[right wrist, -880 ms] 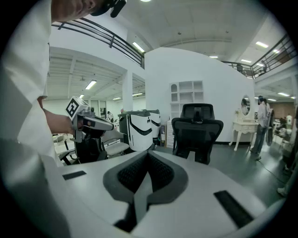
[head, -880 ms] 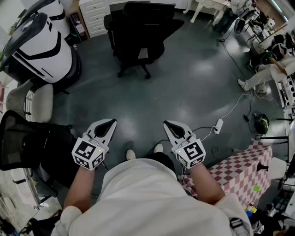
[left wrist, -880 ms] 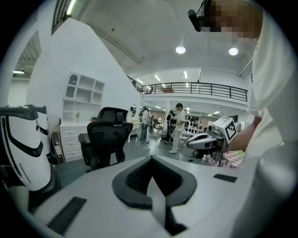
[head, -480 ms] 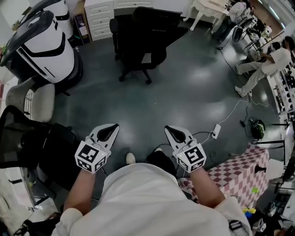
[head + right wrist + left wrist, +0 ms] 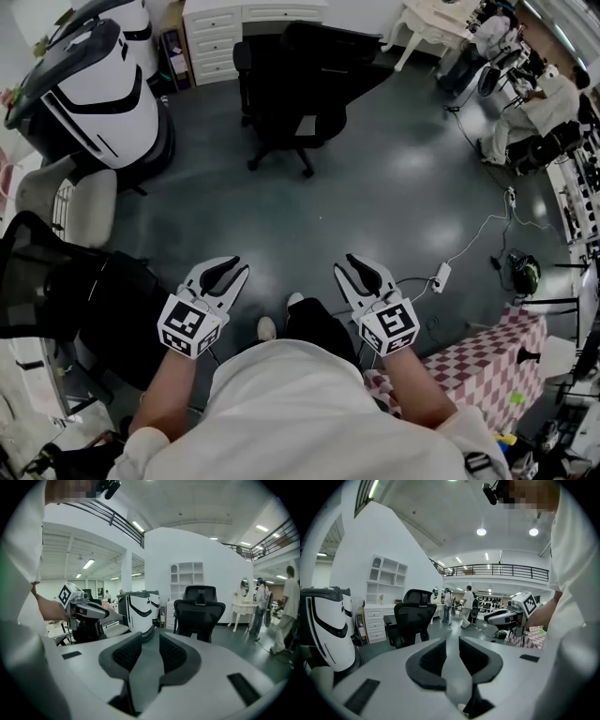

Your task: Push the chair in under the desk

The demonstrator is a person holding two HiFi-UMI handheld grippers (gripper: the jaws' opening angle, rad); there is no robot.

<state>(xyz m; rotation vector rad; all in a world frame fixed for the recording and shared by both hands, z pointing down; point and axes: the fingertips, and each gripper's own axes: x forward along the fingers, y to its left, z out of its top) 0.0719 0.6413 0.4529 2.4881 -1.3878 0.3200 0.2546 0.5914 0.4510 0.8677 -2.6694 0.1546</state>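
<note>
A black office chair [image 5: 300, 89] stands on the dark floor, out in front of a white desk with drawers [image 5: 220, 33] at the far wall. The chair [image 5: 412, 620] also shows in the left gripper view, and the right gripper view catches it [image 5: 199, 613] too. My left gripper [image 5: 225, 274] and right gripper [image 5: 361, 274] are held side by side well short of the chair, pointing toward it. Both are open by a narrow gap with nothing between the jaws. Neither touches the chair.
A large white and black machine [image 5: 94, 94] stands at the left, with a beige chair [image 5: 70, 202] and a black mesh chair [image 5: 56, 291] nearer. A power strip with cable [image 5: 441, 277] lies on the floor at right, beside a checkered table [image 5: 478, 361]. People [image 5: 534, 103] are at the far right.
The person has stepped forward toward the chair, one foot swinging ahead. Both grippers sit slightly lower in the view; their jaws look unchanged.
</note>
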